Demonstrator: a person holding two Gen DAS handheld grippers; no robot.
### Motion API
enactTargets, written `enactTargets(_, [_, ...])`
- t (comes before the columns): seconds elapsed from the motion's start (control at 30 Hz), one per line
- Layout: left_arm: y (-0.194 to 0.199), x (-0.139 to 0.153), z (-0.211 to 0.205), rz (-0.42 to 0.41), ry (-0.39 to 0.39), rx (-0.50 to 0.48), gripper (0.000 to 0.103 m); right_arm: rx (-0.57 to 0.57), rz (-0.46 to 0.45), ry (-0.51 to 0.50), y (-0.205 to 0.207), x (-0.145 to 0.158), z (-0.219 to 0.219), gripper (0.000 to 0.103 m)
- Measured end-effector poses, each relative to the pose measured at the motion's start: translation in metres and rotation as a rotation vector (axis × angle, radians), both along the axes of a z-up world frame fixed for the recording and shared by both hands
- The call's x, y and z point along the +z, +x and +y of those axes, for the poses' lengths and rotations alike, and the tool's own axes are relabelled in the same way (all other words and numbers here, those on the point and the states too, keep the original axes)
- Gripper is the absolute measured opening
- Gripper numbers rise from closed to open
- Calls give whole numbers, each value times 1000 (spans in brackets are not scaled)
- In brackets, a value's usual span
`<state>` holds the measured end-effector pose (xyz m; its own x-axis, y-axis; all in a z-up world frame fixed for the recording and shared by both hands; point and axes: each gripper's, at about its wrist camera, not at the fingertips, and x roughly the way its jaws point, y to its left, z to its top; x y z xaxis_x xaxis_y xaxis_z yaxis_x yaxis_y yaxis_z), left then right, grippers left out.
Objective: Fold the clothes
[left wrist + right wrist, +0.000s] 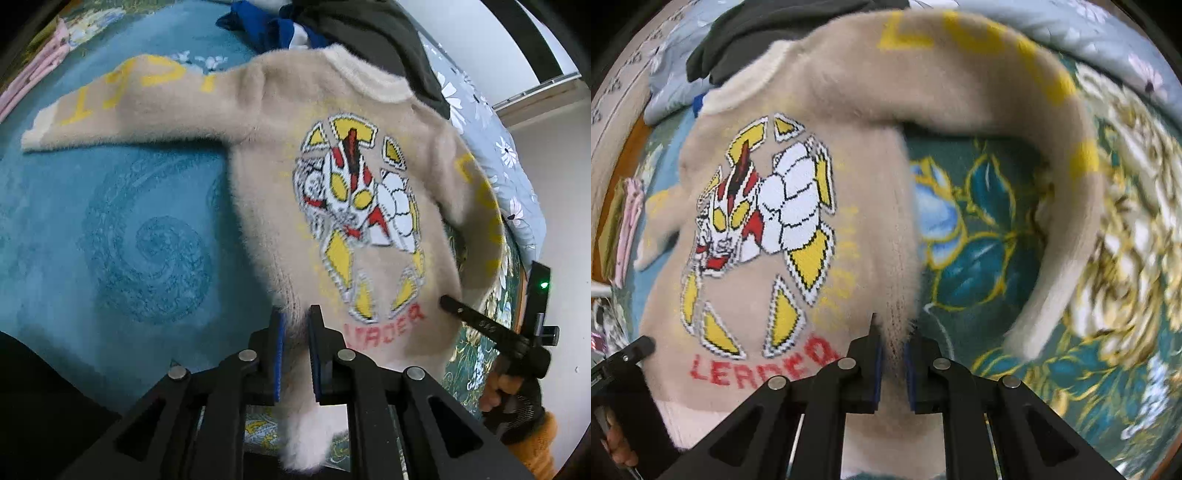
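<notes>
A fluffy beige sweater [280, 155] with a red, yellow and white robot print lies face up on a teal blanket [110, 229], one yellow-lettered sleeve [122, 99] stretched out to the left. My left gripper [295, 325] is shut on the sweater's lower left hem corner. In the right wrist view my right gripper [894, 336] is shut on the lower right hem corner of the sweater [764, 206]; the other sleeve [1049, 125] swings, blurred, above the floral blanket [979, 229]. Each gripper shows in the other's view: the right one [448, 301], the left one [646, 345].
A pile of dark and blue clothes [332, 26] lies beyond the collar. A grey floral quilt [491, 147] runs along the right. A pink folded garment [33, 77] sits at the far left.
</notes>
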<state>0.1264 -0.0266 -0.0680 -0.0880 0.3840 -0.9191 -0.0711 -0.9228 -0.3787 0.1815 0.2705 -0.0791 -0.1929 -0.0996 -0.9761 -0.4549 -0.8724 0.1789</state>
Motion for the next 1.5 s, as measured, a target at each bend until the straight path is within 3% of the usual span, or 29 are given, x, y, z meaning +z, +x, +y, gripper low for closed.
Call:
enactTargets(0.17, [-6,7,-5,45,13,61,25,-16,26,11,0,11,2,16])
enactTargets(0.27, [-3,14,-17,112,27,131,28,-24,117,57,11,42,13,20])
enactTargets(0.3, [-3,16,-21,137,31,156,31,-28,163,92,14,55,19,25])
enactTargets(0.4, [-3,22,-34,203,27,213,34,-81,238,226,27,79,40,57])
enactTargets(0.43, [-4,23,-38,220,21,229,34,-113,254,264,32,83,48,59])
enactTargets(0.6, [-8,16,-51,290,-33,304,35,-222,213,174,45,50,68,60])
enactTargets(0.67, [-8,8,-56,281,-38,333,35,-213,215,123,45,34,60,60])
enactTargets(0.87, [-9,-2,-75,250,-15,409,35,-174,157,121,28,0,37,60])
enactTargets(0.97, [-8,-4,-78,248,-2,427,35,-201,139,118,36,-7,40,56])
enactTargets(1.03, [-8,-4,-77,244,-2,426,35,-206,125,117,44,-8,47,24])
enactTargets(1.1, [-8,-4,-76,240,-3,420,35,-209,108,106,49,-7,56,8])
enactTargets(1.27, [-6,-6,-78,226,2,431,35,-194,135,166,49,24,88,8])
enactTargets(1.4, [-5,-7,-81,221,11,445,35,-255,184,263,44,61,140,8])
enactTargets(1.5, [-5,-7,-79,222,7,441,35,-297,172,326,30,68,181,8])
